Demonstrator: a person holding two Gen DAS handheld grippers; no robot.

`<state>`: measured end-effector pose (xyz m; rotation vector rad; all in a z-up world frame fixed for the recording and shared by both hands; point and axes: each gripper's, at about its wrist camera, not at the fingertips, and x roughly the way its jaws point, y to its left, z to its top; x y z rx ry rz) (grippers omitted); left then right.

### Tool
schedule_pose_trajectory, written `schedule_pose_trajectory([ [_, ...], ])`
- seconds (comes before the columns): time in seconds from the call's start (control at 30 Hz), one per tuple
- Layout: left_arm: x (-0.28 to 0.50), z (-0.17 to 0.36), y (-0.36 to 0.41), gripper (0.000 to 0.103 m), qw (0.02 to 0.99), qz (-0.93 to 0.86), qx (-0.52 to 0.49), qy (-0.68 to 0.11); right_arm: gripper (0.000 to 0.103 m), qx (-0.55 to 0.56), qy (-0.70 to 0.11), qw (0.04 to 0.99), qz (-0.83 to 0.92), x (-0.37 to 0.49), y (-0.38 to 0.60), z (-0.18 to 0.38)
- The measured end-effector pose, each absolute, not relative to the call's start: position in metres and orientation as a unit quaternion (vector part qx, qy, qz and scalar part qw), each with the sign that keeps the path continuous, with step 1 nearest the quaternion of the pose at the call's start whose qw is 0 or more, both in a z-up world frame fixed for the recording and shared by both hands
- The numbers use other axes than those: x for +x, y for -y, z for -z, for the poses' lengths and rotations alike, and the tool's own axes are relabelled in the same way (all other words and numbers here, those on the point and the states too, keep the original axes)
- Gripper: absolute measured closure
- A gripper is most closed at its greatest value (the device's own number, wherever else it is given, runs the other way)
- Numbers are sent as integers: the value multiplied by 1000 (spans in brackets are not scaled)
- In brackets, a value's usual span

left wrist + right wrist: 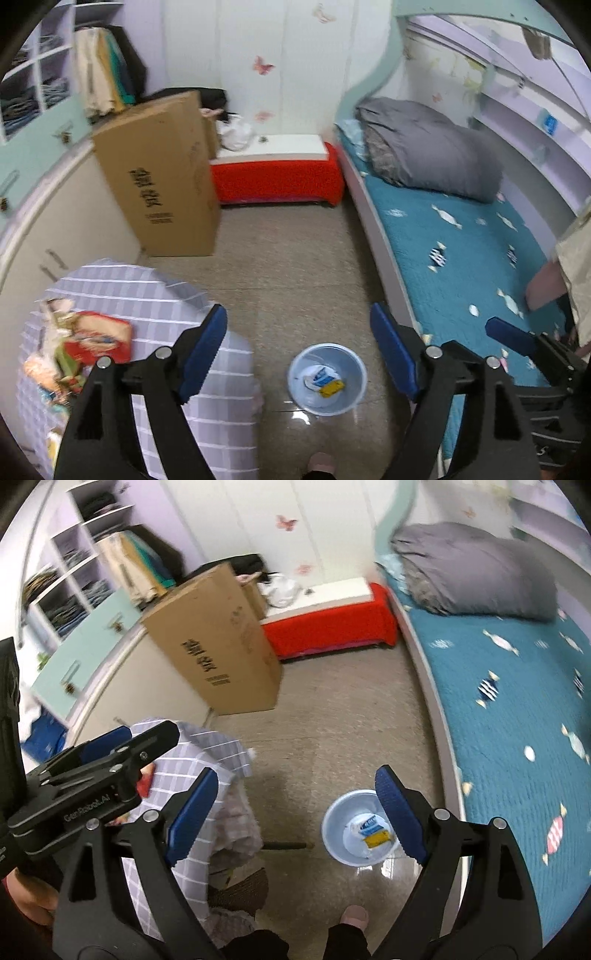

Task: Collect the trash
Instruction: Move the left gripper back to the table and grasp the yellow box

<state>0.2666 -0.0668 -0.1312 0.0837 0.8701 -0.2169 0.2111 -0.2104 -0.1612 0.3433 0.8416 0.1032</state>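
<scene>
1. Your left gripper (299, 354) has its blue pads spread wide with nothing between them; through the gap you see only bare floor and the basin below.
2. Your right gripper (295, 816) is likewise wide apart and empty, hanging above the basin (360, 829) with its right pad overlapping the basin's rim in that view.
3. The pale blue basin (327, 376) sits on the floor and already holds trash (325, 380): a white-and-blue wrapper with a yellow piece beside it. I judge that part collected.
4. More remains, by my reading: on the table with the checked cloth (147, 295), to your left, lies a heap of colourful wrappers (79, 347), including a red packet. These look like the next things to fetch.
5. The floor (288, 258) is speckled grey-brown and looks glossy near the basin. The tip of a slipper shows at the bottom edge.
6. Round you: a tall cardboard box (162, 177) leaning by white cupboards, a red-covered bench (277, 177) at the far wall, and a bed (461, 251) with a teal spread and a folded grey quilt (424, 155) on your right.
</scene>
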Motion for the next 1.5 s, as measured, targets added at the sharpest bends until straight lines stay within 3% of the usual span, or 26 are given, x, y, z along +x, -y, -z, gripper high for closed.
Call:
schedule_pose_trajectory([
  [0.43,208,107,-87,22,906,-53,-15,-421,13,100,-413,883,-201,213,66,144],
  [0.97,151,158,-305,22,865,-93,-54,-490,13,75,-466,853,-223,190,-111,177],
  [1.2,156,209,-346,21,833,-38,-33,-551,13,89,-488,847,-190,184,-152,203],
  [1.5,164,273,-338,21,795,22,18,-605,13,93,-512,838,-163,185,-172,229],
])
